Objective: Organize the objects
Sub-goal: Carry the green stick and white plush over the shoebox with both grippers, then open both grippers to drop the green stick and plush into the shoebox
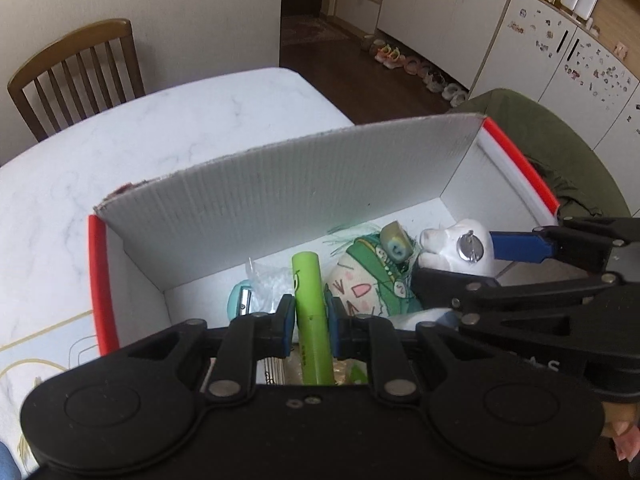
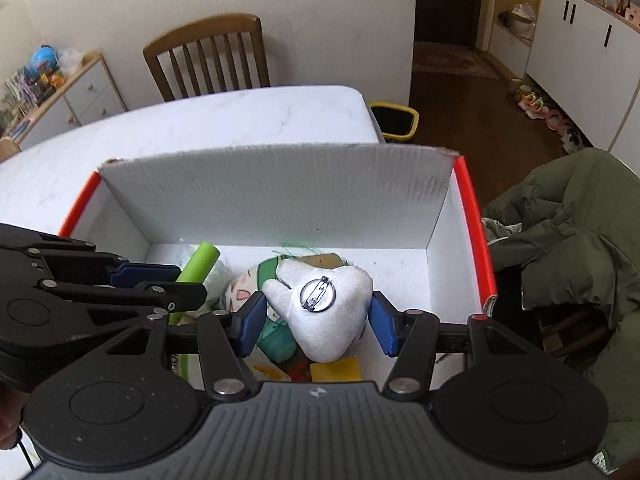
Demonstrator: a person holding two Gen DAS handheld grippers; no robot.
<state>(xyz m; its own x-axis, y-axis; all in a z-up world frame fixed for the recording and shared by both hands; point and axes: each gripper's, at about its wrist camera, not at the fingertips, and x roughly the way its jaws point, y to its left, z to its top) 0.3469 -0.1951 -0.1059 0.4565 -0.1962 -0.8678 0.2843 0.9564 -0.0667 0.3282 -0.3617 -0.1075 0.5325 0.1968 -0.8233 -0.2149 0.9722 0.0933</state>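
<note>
Jaws straddle plush (image 2: 326,312) — tube (image 1: 312,320).

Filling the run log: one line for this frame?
left hand-held gripper: shut on green tube | right hand-held gripper: open around white plush | both over red-rimmed box

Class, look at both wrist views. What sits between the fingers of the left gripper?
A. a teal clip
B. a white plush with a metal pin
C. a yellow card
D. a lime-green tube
D: in the left wrist view the lime-green tube stands between the blue pads of the left gripper, over the red-edged box; the white plush sits at the right gripper.
</note>
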